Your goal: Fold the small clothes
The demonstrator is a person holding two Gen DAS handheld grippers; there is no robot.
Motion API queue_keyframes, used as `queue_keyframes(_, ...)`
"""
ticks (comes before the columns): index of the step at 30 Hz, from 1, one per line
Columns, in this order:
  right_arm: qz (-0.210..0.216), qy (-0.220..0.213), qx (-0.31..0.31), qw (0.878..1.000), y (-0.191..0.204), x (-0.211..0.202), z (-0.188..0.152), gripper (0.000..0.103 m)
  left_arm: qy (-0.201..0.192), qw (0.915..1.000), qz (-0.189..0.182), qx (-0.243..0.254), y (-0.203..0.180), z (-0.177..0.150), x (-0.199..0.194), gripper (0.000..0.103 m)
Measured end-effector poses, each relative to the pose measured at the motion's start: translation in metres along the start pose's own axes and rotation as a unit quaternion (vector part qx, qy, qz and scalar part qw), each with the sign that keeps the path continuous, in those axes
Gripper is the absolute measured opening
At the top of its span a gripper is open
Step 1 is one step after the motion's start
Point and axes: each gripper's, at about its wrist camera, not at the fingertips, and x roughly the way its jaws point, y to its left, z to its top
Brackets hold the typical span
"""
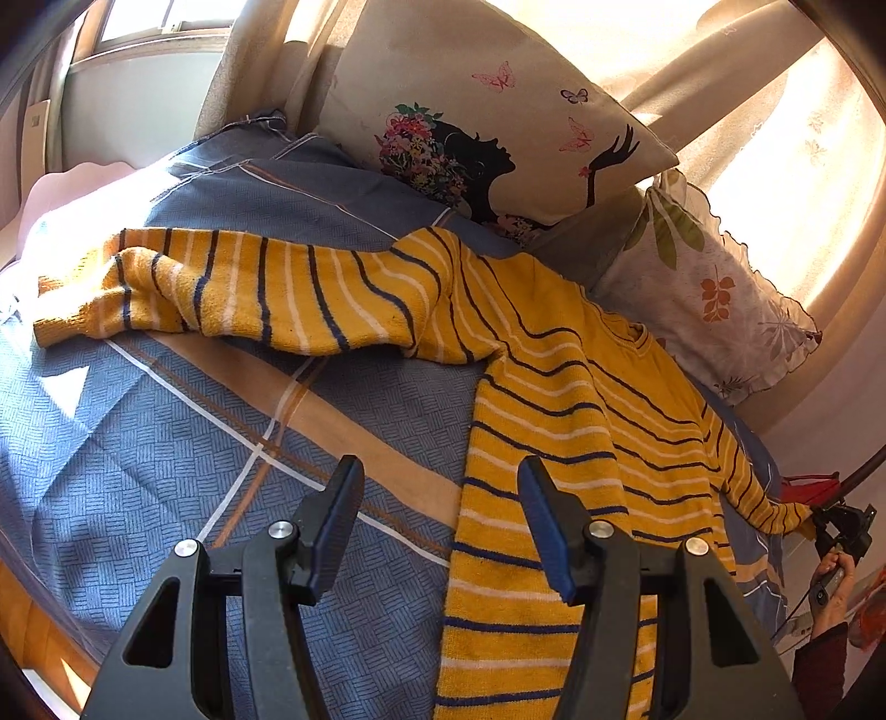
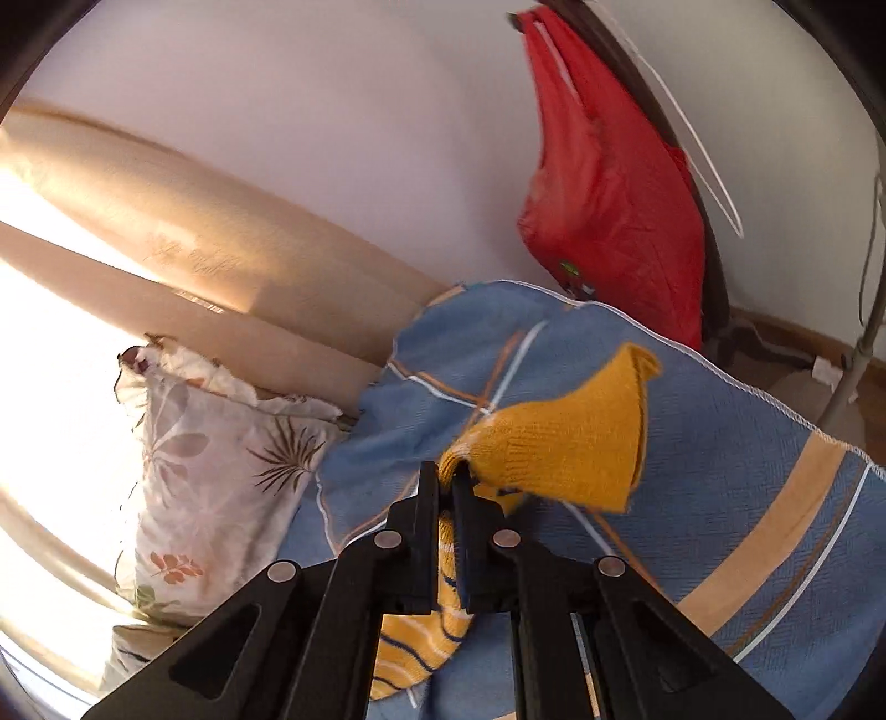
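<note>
The left claw [image 1: 440, 487] hangs with fingers spread wide, while the right claw [image 2: 447, 481] is pinched closed.

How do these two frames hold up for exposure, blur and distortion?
Left wrist view: sharp; strong fisheye curving; sunlit curtain blown out; hard sun patches on the bedspread; striped sweater well exposed. Right wrist view: motion-blurred, window side washed white, right gripper sharp, pinched sleeve cuff soft.

We're in a home bedroom: a bed [image 1: 166, 432] under a blue checked sheet, printed pillows [image 1: 487, 122] against the wall, sunlit curtains [image 2: 166, 243] and a window [image 1: 160, 27].
</note>
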Motion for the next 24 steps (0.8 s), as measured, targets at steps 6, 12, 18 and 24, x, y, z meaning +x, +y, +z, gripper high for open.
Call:
queue_keyframes(6, 0.061, 0.056, -0.148, 0.986, 0.133, 0.007, -0.058, 0.006, 0.000, 0.9999, -0.001, -0.016, 0.016, -0.001, -0.002, 0.057)
queue_keyframes(12, 0.144, 0.182, -0.311, 0.922, 0.269, 0.055, -0.205, 0.006, -0.011, 0.9995, 0.007, -0.028, 0.035, -0.001, -0.015, 0.057)
queue_keyframes(18, 0.177, 0.345, -0.402, 0.830, 0.311, 0.110, -0.364, 0.008, -0.022, 0.9989, 0.020, -0.036, 0.055, -0.001, -0.030, 0.057)
queue_keyframes(24, 0.171, 0.317, -0.468, 0.807, 0.313, 0.086, -0.391, 0.046, -0.019, 0.9988, 0.018, -0.041, 0.070, -0.001, -0.029, 0.062)
